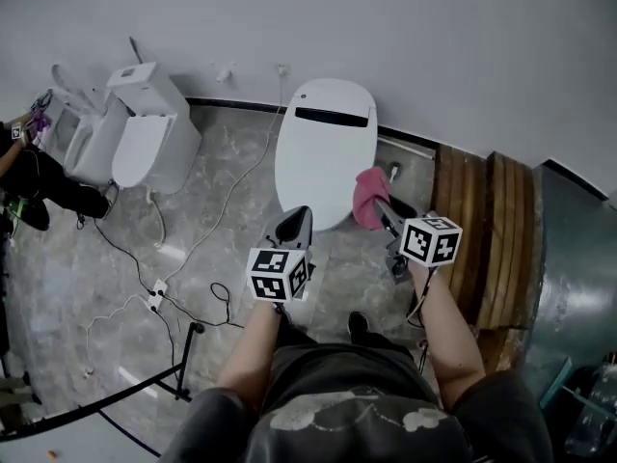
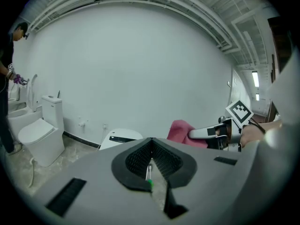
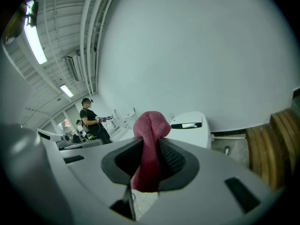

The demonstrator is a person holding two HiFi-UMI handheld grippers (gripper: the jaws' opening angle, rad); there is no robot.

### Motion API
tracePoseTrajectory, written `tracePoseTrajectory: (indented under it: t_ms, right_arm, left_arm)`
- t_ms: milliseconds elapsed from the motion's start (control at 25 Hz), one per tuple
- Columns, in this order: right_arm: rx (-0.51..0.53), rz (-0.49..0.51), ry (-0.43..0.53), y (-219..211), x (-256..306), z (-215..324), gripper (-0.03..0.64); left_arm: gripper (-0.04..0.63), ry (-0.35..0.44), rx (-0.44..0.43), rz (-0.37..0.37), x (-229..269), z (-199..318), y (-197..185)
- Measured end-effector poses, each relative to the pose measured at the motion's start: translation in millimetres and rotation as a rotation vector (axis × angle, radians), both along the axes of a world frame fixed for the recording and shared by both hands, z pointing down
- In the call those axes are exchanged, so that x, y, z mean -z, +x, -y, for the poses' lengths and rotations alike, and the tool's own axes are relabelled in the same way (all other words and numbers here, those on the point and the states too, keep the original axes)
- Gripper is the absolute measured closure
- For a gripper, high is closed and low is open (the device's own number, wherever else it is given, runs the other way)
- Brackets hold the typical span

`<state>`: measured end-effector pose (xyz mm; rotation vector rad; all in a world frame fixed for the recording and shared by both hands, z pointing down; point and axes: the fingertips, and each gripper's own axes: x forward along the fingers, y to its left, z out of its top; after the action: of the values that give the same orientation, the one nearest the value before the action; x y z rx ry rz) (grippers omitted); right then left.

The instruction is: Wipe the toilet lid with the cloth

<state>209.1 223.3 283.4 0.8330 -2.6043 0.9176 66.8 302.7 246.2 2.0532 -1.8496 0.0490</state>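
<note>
**Head view.** The closed white toilet lid lies ahead of the person on the marble floor. The left gripper points at the lid's near edge. The right gripper carries the pink cloth, which shows at the lid's right edge; contact with the lid cannot be determined. A second toilet stands well to the left, and wooden planks lie to the right.

**Left gripper view.** The jaws of the left gripper are pressed together with nothing between them. The toilet lid lies beyond them. The cloth and the right gripper appear to the right.

**Right gripper view.** The right gripper is clamped on the cloth, which bulges out past the fingertips and hangs down between the pads. The toilet lid lies just to the right, beyond the cloth. Another person stands in the background on the left.
</note>
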Motion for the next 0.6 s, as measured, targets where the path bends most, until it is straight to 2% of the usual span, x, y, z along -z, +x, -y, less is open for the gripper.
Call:
tracePoseTrajectory:
  t_ms: [200, 400, 600]
  right_arm:
    - [0.062, -0.011, -0.019, 37, -7, -2, 0.532]
    - [0.130, -0.004, 0.015, 47, 4, -12, 0.532]
    - [0.155, 0.007, 0.015, 58, 4, -22, 0.532]
  left_arm:
    - [0.588, 0.009, 0.059, 0.000, 4, -10, 35]
    - [0.588, 0.023, 0.105, 0.003, 11, -24, 54]
    - [0.588, 0.025, 0.118, 0.015, 15, -35, 69]
